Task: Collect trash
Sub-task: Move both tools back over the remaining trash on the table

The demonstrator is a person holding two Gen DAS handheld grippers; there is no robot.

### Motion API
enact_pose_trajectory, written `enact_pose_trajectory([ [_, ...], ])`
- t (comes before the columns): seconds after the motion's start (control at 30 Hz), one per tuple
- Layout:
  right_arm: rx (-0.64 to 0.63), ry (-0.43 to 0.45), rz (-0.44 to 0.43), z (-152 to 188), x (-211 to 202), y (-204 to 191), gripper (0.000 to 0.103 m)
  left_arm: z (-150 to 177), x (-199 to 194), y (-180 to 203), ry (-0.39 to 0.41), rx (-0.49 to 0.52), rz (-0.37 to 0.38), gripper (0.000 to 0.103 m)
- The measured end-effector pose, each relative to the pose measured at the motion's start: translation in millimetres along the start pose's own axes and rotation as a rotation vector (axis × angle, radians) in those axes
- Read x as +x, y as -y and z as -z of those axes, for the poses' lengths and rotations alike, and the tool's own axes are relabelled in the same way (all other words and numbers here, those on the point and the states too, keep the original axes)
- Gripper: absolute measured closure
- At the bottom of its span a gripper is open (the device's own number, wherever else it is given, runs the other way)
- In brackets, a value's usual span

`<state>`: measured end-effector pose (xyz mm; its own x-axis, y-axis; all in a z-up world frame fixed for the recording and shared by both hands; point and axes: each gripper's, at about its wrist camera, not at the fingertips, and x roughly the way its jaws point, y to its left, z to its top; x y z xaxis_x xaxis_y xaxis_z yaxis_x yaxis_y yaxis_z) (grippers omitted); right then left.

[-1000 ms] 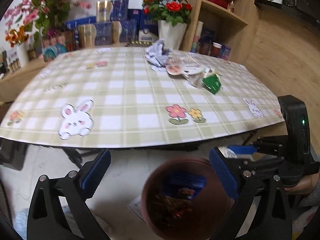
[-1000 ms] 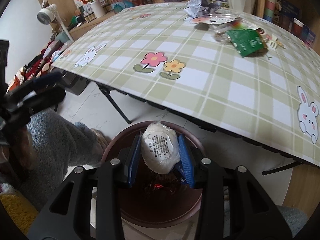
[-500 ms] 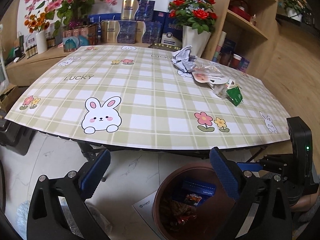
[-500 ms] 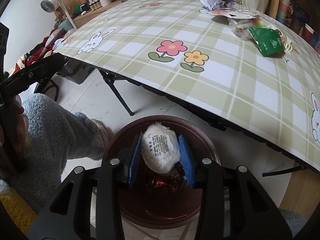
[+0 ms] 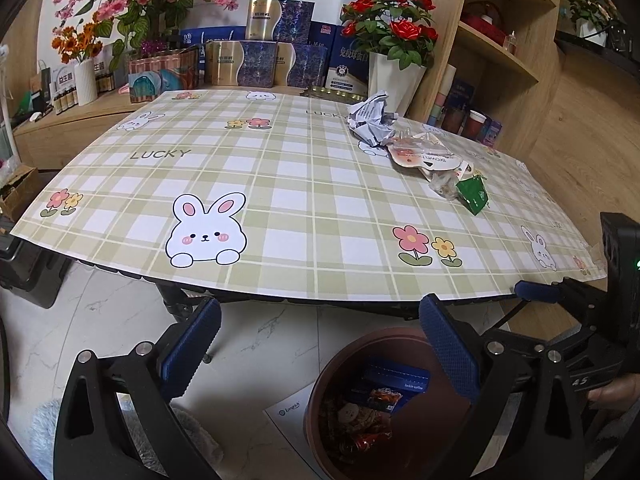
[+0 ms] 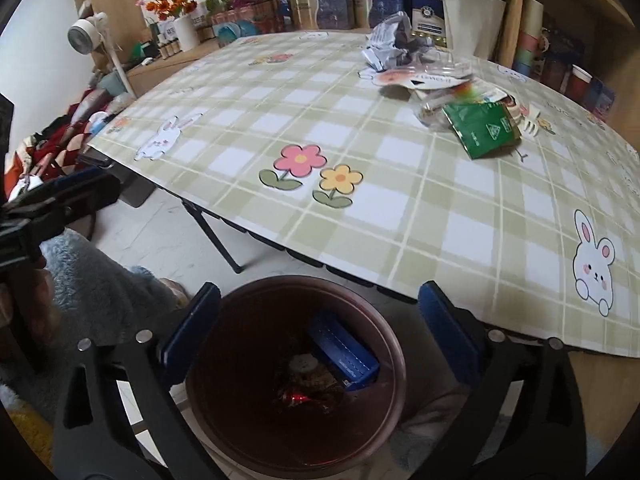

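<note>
Right wrist view: my right claw [image 6: 318, 320] hung directly over the brown bin [image 6: 296, 372] on the floor, fingers spread wide and gripping nothing. That spot makes sense as a drop position, since anything released there falls straight in. Inside the bin I could see a blue box [image 6: 344, 352], a red wrapper [image 6: 298, 398] and a pale round item [image 6: 304, 362].

Left wrist view: my left claw [image 5: 320, 344] was likewise fully open and empty, hovering near the table [image 5: 280, 184] edge, just beside the bin's rim. The right claw showed at that frame's right margin.

Remaining trash sat clustered on the far right part of the table, well apart from both claws: a crumpled paper ball [image 5: 370, 120], a clear plastic package with printed card [image 5: 424, 154] touching it, and a green packet [image 5: 474, 196] nearest the edge. A clear wrapper [image 5: 442, 184] lay against the packet.

My judgement: the task was partway through; the green packet looked the easiest next reach, being closest and flat. It was thin, so it would need a low pinch at its raised edge.
</note>
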<state>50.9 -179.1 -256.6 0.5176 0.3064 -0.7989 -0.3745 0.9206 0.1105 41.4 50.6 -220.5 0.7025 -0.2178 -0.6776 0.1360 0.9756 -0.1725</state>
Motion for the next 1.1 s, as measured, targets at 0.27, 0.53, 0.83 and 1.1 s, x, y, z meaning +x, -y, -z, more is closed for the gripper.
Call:
enact_pose_trajectory([
  [0.27,0.009,0.079,0.013,-10.0,-17.2,2.0,0.006,-1.5,-1.2,1.4,0.011,0.008,0.004,0.006],
  [0.53,0.074,0.119,0.059,-26.0,-30.4,25.2,0.006,-24.9,-2.0,8.0,0.036,0.058,-0.008,0.006],
  [0.83,0.153,0.159,0.066,-41.9,-50.7,63.0,0.006,-57.8,-4.7,20.4,0.098,0.093,-0.003,0.006],
  [1.1,0.214,0.150,0.078,-42.5,-46.4,85.2,0.006,-69.4,6.6,23.3,0.071,0.083,0.025,0.006],
])
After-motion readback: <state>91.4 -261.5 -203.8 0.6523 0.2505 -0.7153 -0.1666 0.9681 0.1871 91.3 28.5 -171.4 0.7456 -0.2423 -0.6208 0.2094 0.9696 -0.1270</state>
